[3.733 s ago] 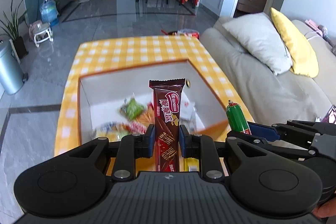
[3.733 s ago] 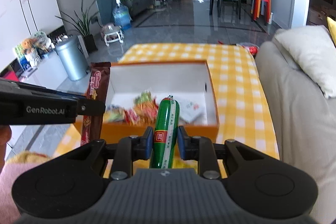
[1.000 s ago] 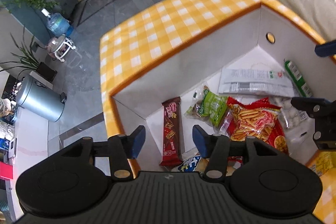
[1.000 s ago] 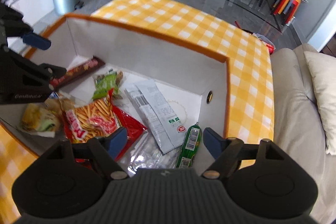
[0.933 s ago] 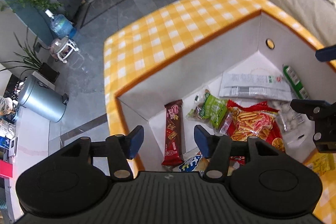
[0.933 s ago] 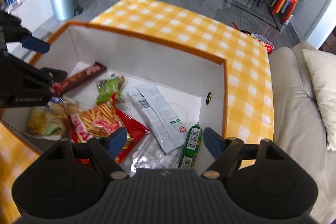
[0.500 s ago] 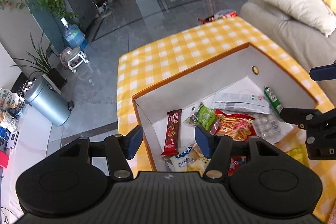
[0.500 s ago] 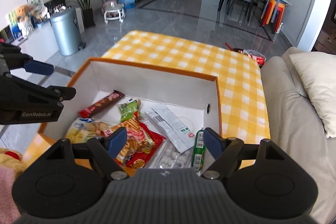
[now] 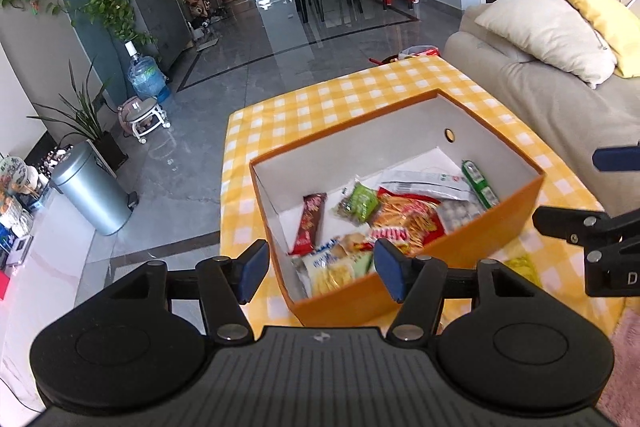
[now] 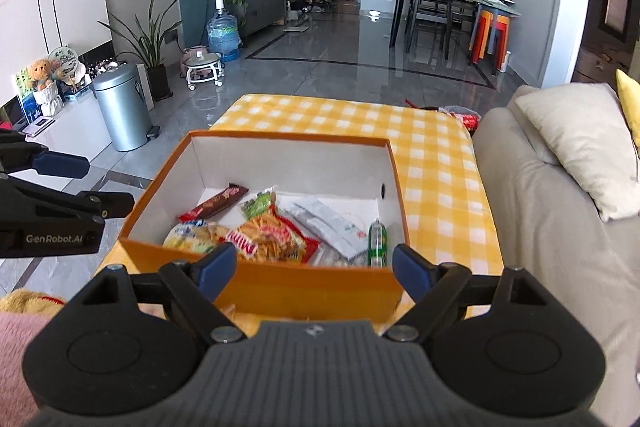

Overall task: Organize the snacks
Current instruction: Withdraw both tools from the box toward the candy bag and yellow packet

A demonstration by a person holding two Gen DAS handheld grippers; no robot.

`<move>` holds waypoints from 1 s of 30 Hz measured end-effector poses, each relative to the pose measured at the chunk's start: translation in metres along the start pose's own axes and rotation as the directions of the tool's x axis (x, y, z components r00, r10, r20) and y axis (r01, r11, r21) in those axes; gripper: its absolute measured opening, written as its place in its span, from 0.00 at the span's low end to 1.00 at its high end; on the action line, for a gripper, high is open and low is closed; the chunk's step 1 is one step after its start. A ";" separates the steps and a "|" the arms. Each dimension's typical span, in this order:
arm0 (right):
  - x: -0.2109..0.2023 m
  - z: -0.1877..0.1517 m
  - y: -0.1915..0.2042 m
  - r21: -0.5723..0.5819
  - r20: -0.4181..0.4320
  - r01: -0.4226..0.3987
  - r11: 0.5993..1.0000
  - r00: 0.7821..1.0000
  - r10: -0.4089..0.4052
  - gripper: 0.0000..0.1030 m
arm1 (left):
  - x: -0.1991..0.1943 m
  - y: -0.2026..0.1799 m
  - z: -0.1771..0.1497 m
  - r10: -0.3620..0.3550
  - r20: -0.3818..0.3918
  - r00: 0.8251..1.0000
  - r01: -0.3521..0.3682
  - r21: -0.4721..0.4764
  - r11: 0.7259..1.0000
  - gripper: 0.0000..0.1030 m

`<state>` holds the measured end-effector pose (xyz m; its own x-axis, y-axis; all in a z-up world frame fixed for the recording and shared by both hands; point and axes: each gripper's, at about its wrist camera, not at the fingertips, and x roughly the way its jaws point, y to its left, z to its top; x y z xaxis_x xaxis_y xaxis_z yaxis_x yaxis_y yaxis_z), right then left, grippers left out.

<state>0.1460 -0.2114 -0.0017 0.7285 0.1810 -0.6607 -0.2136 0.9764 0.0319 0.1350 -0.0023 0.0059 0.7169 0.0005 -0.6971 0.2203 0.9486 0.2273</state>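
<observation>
Both your grippers are the same matte black plastic deal. The left gripper (image 9: 320,269) has a ribbed grey-black deck in the middle with a tiny logo mark, a big round disc on each side, and linkage arms pinned with silver screws. Its fingers (image 9: 252,269) end in blue pads. Same build on the right gripper (image 10: 314,265), blue-tipped too. From the right wrist cam you can read white "GenRobot.AI" lettering on the left one's side.
</observation>
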 end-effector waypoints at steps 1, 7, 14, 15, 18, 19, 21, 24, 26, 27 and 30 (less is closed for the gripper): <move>-0.004 -0.005 0.000 0.009 -0.002 0.000 1.000 1.000 0.000 0.81 | -0.003 -0.002 -0.004 -0.009 0.001 1.000 0.009 -0.006 1.000 0.71; -0.020 -0.035 -0.004 0.040 -0.031 0.012 0.999 0.999 -0.011 0.84 | -0.008 -0.012 -0.024 -0.067 -0.037 0.997 0.065 -0.056 0.996 0.73; -0.021 -0.068 -0.009 0.044 -0.096 0.035 0.998 0.995 -0.031 0.85 | -0.008 -0.023 -0.053 -0.108 -0.088 0.990 0.096 -0.131 0.987 0.73; -0.020 -0.074 -0.009 0.041 -0.106 0.038 0.998 0.994 -0.034 0.85 | -0.008 -0.023 -0.057 -0.113 -0.097 0.989 0.099 -0.140 0.985 0.73; -0.017 -0.087 -0.011 0.034 -0.133 0.047 0.998 0.990 -0.042 0.85 | -0.005 -0.028 -0.067 -0.134 -0.132 0.982 0.114 -0.148 0.982 0.73; -0.015 -0.091 -0.012 0.031 -0.142 0.050 0.998 0.989 -0.045 0.85 | -0.004 -0.030 -0.070 -0.135 -0.142 0.981 0.114 -0.146 0.983 0.73; -0.011 -0.098 -0.013 0.028 -0.153 0.059 0.998 0.987 -0.054 0.85 | -0.001 -0.033 -0.075 -0.138 -0.156 0.978 0.115 -0.146 0.983 0.73; -0.003 -0.107 -0.014 0.020 -0.164 0.071 0.997 0.984 -0.067 0.85 | 0.006 -0.033 -0.079 -0.153 -0.175 0.973 0.124 -0.164 0.979 0.73; 0.003 -0.112 -0.016 0.021 -0.174 0.077 0.997 0.982 -0.073 0.85 | 0.011 -0.034 -0.081 -0.161 -0.179 0.971 0.128 -0.181 0.975 0.73; 0.006 -0.114 -0.018 0.025 -0.178 0.078 0.997 0.981 -0.073 0.85 | 0.013 -0.034 -0.082 -0.166 -0.180 0.970 0.131 -0.190 0.973 0.73; 0.015 -0.117 -0.022 0.041 -0.187 0.078 0.996 0.980 -0.069 0.85 | 0.021 -0.035 -0.082 -0.179 -0.178 0.968 0.140 -0.211 0.967 0.73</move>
<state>0.0853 -0.2443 -0.1003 0.6071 0.0881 -0.7897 -0.1291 0.9916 0.0114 0.0880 -0.0097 -0.0724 0.5370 -0.1128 -0.8360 0.1738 0.9846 -0.0212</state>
